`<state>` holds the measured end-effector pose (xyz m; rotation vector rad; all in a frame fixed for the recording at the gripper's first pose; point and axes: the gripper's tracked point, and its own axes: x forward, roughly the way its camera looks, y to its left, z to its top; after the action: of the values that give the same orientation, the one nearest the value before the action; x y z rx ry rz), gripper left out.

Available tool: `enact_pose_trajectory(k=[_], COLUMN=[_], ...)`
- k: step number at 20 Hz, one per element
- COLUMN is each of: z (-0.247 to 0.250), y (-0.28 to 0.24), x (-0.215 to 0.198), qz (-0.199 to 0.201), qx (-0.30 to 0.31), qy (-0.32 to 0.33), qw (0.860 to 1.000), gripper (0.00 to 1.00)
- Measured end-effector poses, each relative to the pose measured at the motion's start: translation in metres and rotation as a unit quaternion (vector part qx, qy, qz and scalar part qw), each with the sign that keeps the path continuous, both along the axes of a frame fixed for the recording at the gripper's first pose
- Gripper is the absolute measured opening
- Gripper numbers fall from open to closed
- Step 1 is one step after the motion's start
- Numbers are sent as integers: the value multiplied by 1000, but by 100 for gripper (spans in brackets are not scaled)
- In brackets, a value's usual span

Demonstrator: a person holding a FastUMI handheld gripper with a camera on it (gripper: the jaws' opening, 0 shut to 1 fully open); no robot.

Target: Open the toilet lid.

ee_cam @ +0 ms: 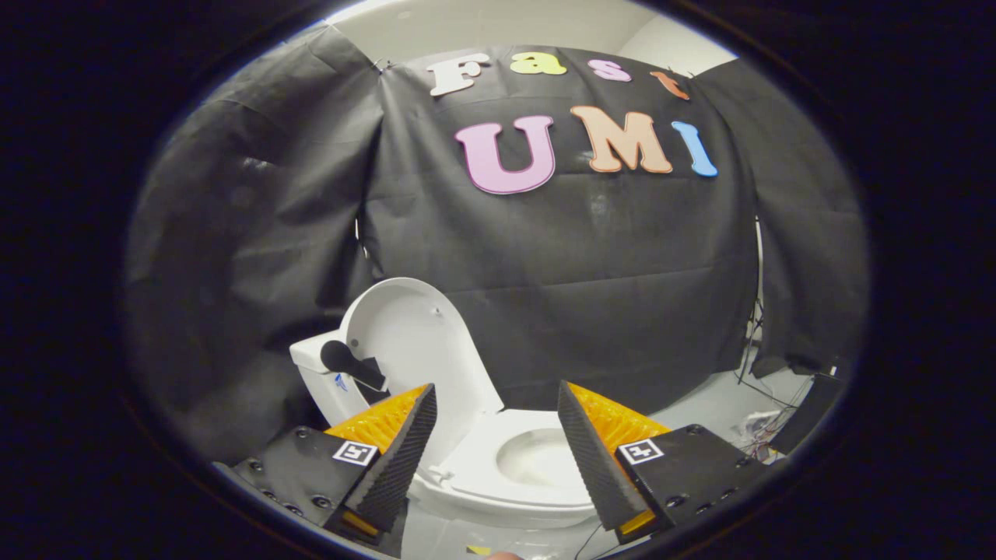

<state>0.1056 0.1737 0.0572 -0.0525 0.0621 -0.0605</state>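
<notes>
Gripper view: each finger of the tongs (496, 404) carries a small square black-and-white marker; no readable writing shows on the toilet (506, 474). The tongs are spread wide, nothing between the pads, with the toilet seat (475, 467) and bowl opening visible through the gap just ahead. The toilet lid (412, 342) stands raised, upright beyond the left finger, leaning toward the tank (315, 365). Black cloth (583, 272) drapes the booth wall behind; loose cables (755, 365) trail on the pale floor (700, 404) beyond the right finger.
</notes>
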Motion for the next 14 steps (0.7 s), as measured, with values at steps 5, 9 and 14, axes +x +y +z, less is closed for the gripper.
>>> enact_pose_trajectory(k=[5,9,14], z=[-6,-2,-12], y=[-9,-13,-13], x=[1,2,0], qz=[-7,-8,15], qx=[10,7,-29], qy=[8,5,24], qw=[1000,1000,999], gripper=[97,96,96])
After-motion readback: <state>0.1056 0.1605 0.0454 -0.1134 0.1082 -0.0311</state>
